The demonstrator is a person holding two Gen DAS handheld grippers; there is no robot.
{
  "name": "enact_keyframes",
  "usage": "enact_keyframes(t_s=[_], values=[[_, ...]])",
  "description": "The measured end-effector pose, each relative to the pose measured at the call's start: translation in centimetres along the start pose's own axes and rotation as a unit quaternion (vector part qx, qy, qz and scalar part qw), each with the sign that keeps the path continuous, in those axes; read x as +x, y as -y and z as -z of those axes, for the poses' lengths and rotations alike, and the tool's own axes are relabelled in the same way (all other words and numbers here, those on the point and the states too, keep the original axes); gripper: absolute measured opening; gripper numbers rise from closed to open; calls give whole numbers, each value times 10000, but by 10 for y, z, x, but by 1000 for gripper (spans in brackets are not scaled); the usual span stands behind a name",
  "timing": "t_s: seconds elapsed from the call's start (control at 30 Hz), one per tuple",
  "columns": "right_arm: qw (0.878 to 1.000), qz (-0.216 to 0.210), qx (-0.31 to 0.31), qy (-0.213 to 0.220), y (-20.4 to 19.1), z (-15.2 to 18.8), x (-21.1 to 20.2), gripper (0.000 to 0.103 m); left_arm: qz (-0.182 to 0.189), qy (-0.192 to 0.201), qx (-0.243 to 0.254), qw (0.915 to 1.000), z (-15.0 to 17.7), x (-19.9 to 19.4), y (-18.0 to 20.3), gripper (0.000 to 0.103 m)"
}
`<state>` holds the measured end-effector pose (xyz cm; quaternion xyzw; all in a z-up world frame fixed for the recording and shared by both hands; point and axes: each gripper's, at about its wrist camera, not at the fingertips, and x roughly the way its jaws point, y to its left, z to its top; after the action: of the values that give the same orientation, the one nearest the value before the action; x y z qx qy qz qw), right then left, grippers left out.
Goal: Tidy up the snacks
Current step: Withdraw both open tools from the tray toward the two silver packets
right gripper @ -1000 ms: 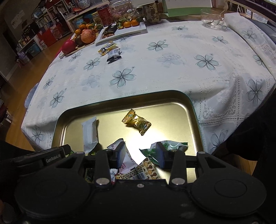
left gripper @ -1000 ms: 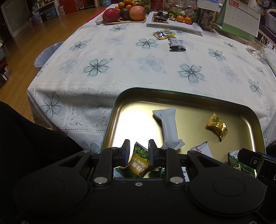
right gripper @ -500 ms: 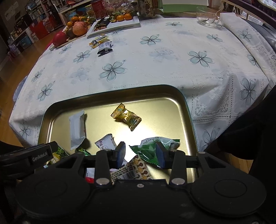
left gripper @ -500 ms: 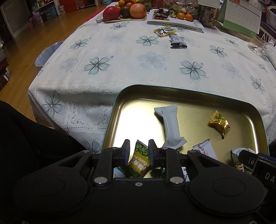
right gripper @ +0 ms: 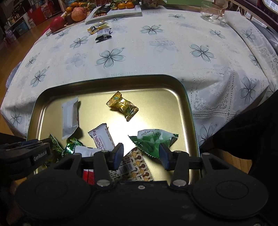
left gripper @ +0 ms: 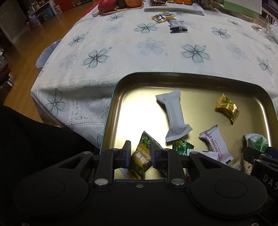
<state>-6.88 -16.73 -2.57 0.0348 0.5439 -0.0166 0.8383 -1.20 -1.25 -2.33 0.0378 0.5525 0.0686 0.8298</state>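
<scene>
A gold metal tray [left gripper: 121, 83] [right gripper: 187, 97] holds several wrapped snacks near the table's front edge. My left gripper [left gripper: 140, 153] has its jaws close around a green and yellow garlic snack packet [left gripper: 140, 156]. A white bar [left gripper: 173, 113], a gold candy [left gripper: 226, 107] and a white "Thorn" bar [left gripper: 215, 144] lie in the tray. My right gripper [right gripper: 141, 155] is open over a green packet [right gripper: 152, 140] and a brown patterned packet [right gripper: 137, 165]. The gold candy also shows in the right wrist view [right gripper: 122, 105].
Two loose snack packets [left gripper: 171, 21] [right gripper: 101, 33] lie far across the flowered tablecloth [left gripper: 147, 48]. A fruit board [right gripper: 69, 15], a white plate [right gripper: 114, 12] and a glass cup [right gripper: 211, 13] stand at the far edge. Wooden floor lies to the left.
Both grippers have risen and tilted, so the tray and table look lower and closer. The right gripper's jaws have spread wider. The left jaws stay around the garlic packet.
</scene>
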Motion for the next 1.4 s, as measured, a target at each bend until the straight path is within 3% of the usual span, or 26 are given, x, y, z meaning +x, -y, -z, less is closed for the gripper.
enact_keyframes(t_s=[0.43,0.67,0.87,1.17,1.4], values=[[9972,-278,-52,-689,0,-6,9,47,364,-482,303,9977,-13,-14,0,34],[9953,-443,40,-860,5,-34,9,47,511,-405,56,9979,-57,-21,-16,34],[9945,-469,27,-932,7,-61,13,47,313,-230,-156,9991,-103,-14,-24,34],[9932,-472,71,-1059,4,-107,30,47,298,-321,-496,9978,-168,17,-28,34],[9950,-328,40,-947,-8,-162,43,48,86,-302,-690,9971,-209,44,-34,34]])
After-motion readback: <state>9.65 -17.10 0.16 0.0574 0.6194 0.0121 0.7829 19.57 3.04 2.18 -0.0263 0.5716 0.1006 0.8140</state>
